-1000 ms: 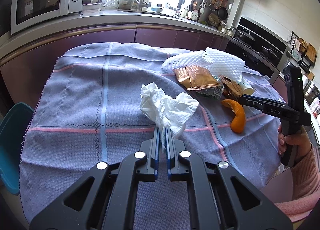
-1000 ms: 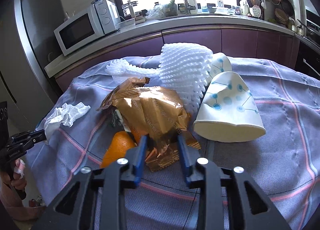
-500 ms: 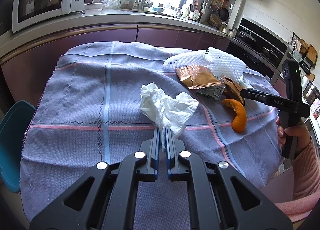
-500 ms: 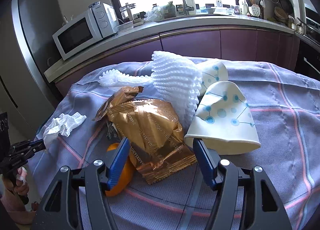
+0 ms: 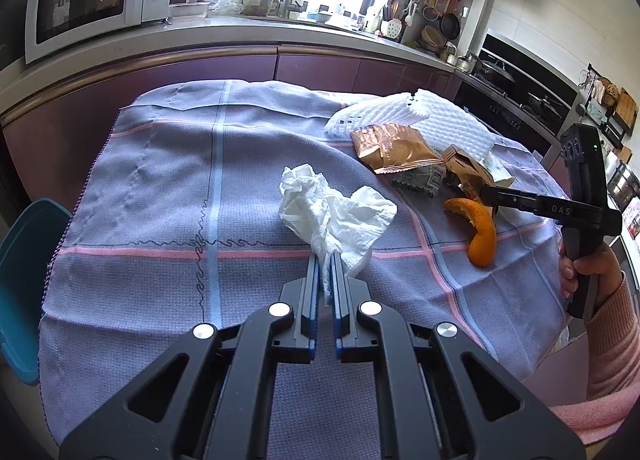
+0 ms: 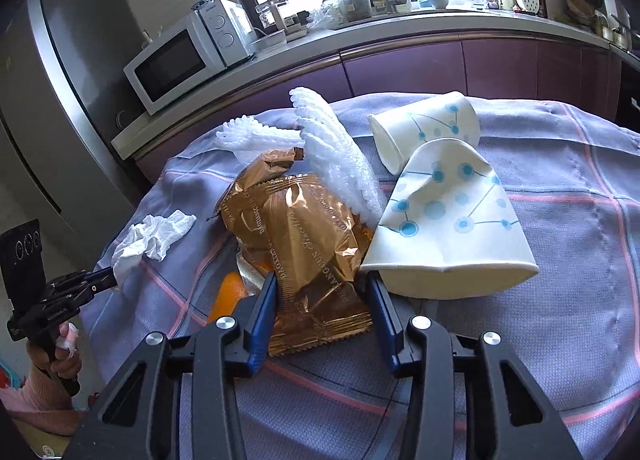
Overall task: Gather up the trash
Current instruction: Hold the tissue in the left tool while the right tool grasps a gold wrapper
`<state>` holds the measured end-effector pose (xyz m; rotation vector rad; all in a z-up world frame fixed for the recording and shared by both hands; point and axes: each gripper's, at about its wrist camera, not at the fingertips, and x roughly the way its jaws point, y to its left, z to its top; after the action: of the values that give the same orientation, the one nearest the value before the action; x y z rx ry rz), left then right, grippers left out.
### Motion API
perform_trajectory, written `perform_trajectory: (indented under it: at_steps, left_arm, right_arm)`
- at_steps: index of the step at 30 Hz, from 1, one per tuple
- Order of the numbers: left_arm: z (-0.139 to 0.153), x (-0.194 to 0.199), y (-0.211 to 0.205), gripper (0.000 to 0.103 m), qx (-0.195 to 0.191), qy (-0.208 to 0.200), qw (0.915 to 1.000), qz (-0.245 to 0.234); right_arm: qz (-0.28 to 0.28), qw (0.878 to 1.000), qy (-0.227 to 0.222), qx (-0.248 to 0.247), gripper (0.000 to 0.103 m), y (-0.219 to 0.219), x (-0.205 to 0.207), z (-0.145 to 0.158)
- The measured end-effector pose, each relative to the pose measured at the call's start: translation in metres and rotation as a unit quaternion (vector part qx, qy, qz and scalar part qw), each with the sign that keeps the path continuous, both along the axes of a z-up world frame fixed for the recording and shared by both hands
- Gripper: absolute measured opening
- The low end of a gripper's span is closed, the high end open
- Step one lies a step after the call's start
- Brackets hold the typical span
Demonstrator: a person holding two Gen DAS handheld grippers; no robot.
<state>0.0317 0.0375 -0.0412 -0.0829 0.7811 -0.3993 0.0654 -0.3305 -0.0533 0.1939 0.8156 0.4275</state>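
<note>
While the left hand-held gripper stays out of the matter, clamped on a corner of the crumpled white tissue that lies on the tabletop, the right hand-held gripper is the one at work. Its jaws stand apart, 1 on each side of the gold snack wrapper, not closed on it. The wrapper lies across an orange peel, with the white foam net behind and 2 paper cups on their sides just to its right. By my reading, the step in hand is picking up the wrapper. Next the jaws should close on the foil alone, clear of the nearer cup's rim, which sits against the right finger. I see a blue bin at the tabletop's left edge, probably the drop point.
</note>
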Motion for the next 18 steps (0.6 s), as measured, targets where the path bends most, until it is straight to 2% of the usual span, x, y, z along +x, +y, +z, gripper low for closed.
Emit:
perform_trajectory:
  at_steps: [6,10,18]
  left_arm:
    - [-0.001,0.0,0.0,0.006,-0.003,0.002,1.0,0.001]
    - [0.0,0.0,0.0,0.006,-0.002,-0.002,1.0,0.001]
    - [0.013,-0.011,0.009,0.006,0.004,-0.027,0.9996,0.007]
  right_arm:
    - [-0.028,0.998,-0.031,-0.039,0.041,0.009,-0.029,0.007]
    - [-0.034,0.998,-0.047,-0.025,0.041,0.008,-0.044,0.014]
    - [0.019,0.997,-0.074,-0.005,0.041,0.039,-0.05,0.032]
